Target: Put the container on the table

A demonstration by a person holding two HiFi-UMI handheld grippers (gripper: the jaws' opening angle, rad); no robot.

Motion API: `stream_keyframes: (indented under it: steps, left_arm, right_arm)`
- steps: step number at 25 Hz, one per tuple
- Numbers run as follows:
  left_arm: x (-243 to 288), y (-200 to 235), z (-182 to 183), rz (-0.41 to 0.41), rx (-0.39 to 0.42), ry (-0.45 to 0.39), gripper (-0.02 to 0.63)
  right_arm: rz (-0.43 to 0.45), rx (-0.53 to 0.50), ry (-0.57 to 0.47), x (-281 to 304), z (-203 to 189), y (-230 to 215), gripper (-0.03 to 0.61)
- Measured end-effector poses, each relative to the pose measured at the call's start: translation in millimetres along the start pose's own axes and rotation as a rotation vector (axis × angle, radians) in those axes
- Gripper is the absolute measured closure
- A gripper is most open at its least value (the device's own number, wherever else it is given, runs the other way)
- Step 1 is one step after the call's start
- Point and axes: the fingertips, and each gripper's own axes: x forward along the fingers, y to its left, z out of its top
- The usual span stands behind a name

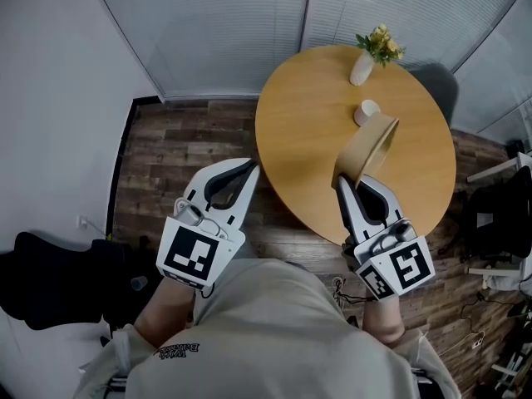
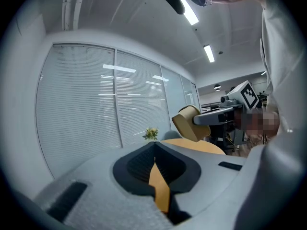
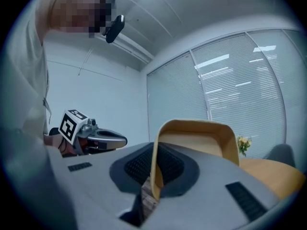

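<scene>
Closest in, the person's forearms reach forward from a pale shirt, one gripper in each hand, marker cubes nearest the body. The left gripper (image 1: 251, 167) is held off the table's (image 1: 303, 119) left edge, above the wood-plank floor (image 1: 179, 144). Its tip angles in toward the tabletop, and its jaws are pressed together with nothing in them. The right gripper (image 1: 342, 181) points out across the table's near rim, its jaws pinched on one wall of the tan container (image 1: 371, 144). The container is tipped steeply on its side over the near half of the table. Just past it on the tabletop sits a small white cup (image 1: 366, 112). Farther back, near the table's far edge, stands a white vase (image 1: 362, 69) of yellow flowers. Beyond the table are closed window blinds (image 1: 216, 32).
</scene>
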Motion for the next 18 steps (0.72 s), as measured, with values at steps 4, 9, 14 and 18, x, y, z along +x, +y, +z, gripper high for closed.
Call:
stream_keyframes:
  steps: [4,9,14,18]
  left_arm:
    - [13,36,-8,-0.01,0.011,0.017,0.592]
    - [28,80,-16,-0.028,-0.001,0.031,0.592]
    - [44,124,-20,-0.05,-0.006,0.039,0.592]
    - [54,165,-24,-0.07,-0.013,0.036,0.592]
  right_arm:
    - [-0.005,0.007,0.019,35,1,-5,0.546]
    - [-0.002,0.019,0.028,83,3,-8,0.546]
    - [-0.015,0.028,0.046,129,7,-15,0.546]
    - [-0.037,0.027,0.057,171,13,-17,0.546]
